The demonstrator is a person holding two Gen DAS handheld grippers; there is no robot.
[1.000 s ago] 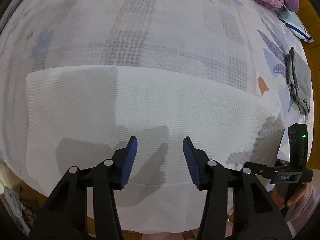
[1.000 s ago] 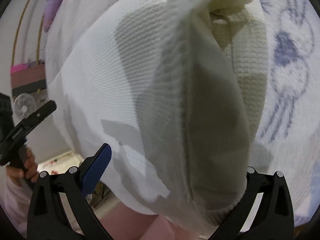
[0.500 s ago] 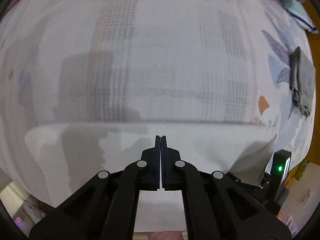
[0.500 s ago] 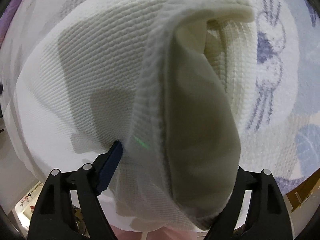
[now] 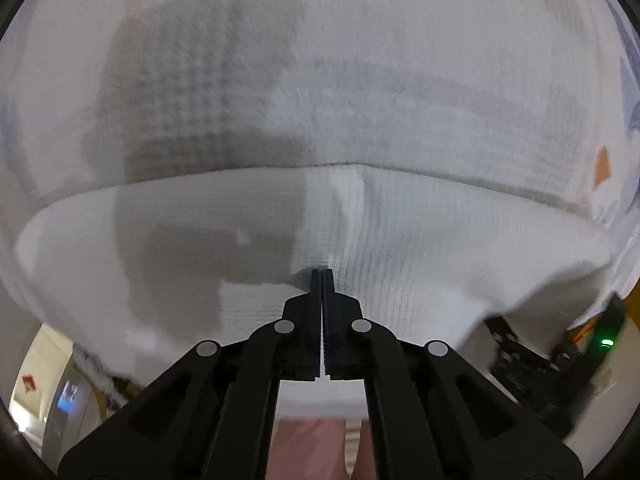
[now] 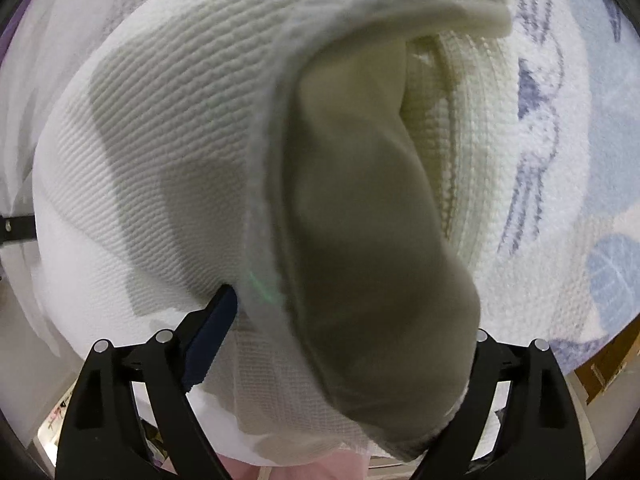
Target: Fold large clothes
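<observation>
A large white waffle-knit garment lies on the bed, its near part hanging toward me. My left gripper is shut on the garment's near edge, its fingers pressed together with cloth pinched between them. In the right wrist view the same garment fills the frame, with a thick folded flap bulging between my right gripper's fingers. The right gripper has its blue left pad against the cloth; its right finger is hidden behind the flap.
The bed sheet is white with grey check bands and blue and orange prints. The other gripper's black body with a green light shows at lower right. Floor and room clutter show below the bed's edge.
My left gripper closed from wide open onto the garment's near edge and pulled it closer. The right gripper's fingers narrowed around the folded flap, and its view moved nearer to the cloth.
</observation>
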